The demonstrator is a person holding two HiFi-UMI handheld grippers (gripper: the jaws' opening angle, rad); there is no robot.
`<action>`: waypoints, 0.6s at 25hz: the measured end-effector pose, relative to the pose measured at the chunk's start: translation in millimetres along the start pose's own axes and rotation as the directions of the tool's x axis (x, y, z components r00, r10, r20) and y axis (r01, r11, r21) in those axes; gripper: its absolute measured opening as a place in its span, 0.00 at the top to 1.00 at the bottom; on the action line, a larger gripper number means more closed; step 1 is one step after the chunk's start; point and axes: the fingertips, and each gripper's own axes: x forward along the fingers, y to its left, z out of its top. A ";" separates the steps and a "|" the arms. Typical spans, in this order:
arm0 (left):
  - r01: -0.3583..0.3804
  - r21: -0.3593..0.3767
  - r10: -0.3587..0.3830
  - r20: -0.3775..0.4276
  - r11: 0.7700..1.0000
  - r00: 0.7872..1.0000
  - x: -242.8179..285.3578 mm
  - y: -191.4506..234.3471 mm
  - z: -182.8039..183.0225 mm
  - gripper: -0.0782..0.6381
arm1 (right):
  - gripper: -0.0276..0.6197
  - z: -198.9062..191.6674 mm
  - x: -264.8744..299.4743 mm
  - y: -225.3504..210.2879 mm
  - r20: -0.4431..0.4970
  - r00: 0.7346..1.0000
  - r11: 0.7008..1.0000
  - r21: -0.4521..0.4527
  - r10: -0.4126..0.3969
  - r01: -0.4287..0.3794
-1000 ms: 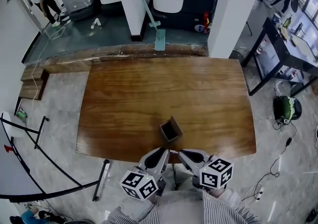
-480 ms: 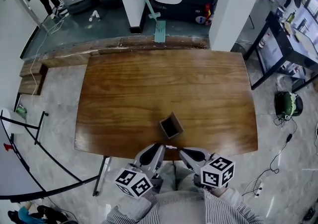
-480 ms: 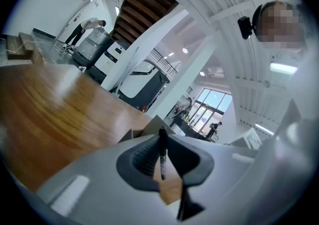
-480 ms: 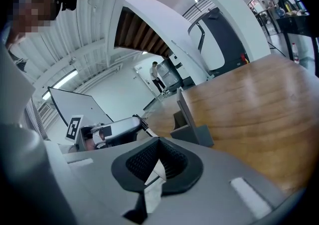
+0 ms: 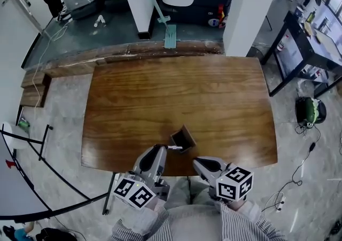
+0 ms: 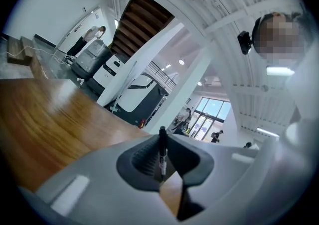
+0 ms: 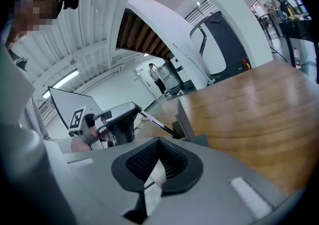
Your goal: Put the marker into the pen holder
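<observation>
Marker (image 6: 162, 148) inside left tool (image 6: 163, 165)

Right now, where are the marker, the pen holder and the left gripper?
marker (image 6: 162, 151): left gripper view, black barrel.
pen holder (image 7: 185, 119): right gripper view, side wall.
left gripper (image 5: 162, 147): head view, between its fingertips.

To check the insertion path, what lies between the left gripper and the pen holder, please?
Only the marker, held by the left gripper, tip at the pen holder rim; clearest in the right gripper view.
</observation>
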 end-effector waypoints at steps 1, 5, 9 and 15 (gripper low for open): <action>-0.003 0.006 0.003 0.003 1.000 1.000 2.5 1.7 1.7 0.82 | 0.96 0.8 -0.2 -1.6 0.002 1.000 1.000 0.001 -0.003 0.003; -0.025 0.044 0.026 -0.025 0.999 0.999 15.1 7.2 -3.0 0.82 | 0.96 0.7 -0.9 -10.2 0.003 1.000 1.000 0.015 -0.018 0.018; -0.034 0.088 0.041 -0.083 0.996 0.996 26.4 10.9 -19.5 0.82 | 0.96 -1.6 0.9 -16.0 -0.002 1.000 0.999 0.031 -0.027 0.027; -0.026 0.159 0.051 -0.157 0.987 0.986 40.2 15.2 -42.7 0.82 | 0.96 -7.8 3.2 -21.8 -0.015 0.999 0.998 0.051 -0.034 0.035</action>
